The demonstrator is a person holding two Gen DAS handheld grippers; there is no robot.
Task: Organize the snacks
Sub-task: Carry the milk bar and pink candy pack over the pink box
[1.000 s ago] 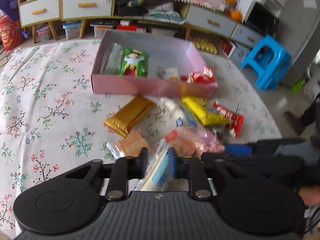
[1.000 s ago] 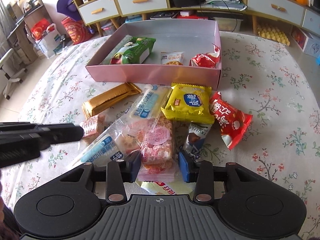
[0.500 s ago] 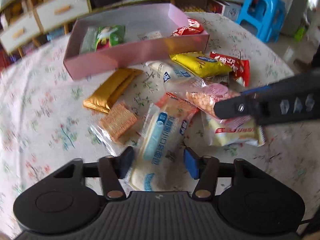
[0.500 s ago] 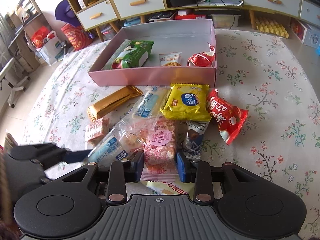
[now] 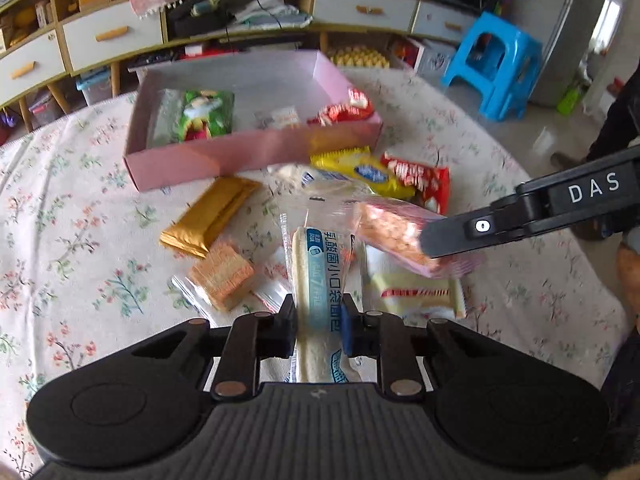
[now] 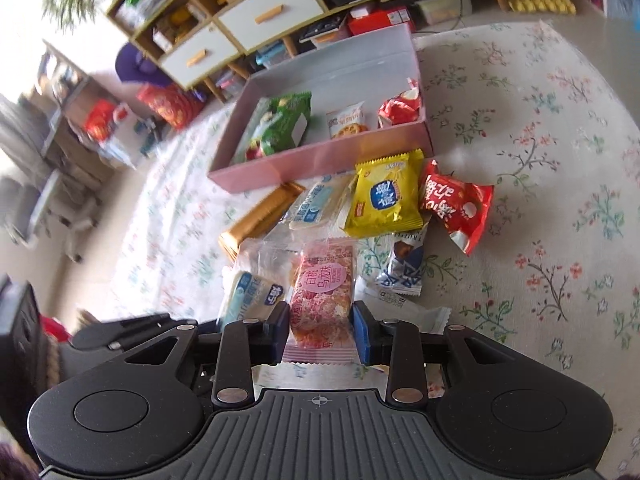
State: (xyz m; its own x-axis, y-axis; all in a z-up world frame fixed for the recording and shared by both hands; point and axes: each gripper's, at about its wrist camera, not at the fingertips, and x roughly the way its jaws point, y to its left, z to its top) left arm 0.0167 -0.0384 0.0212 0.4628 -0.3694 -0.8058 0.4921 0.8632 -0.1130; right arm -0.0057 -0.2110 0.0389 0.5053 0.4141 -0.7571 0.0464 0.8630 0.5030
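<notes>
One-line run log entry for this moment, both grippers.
left hand-held gripper: shut on blue-white bread pack | right hand-held gripper: shut on pink snack bar | pink box: three snacks inside

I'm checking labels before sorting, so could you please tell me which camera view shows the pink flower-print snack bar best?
The right wrist view: the pink flower-print snack bar faces the camera there, round label legible, between the right gripper fingers. In the left wrist view the bar is blurred, its end hidden behind that gripper's finger.
</notes>
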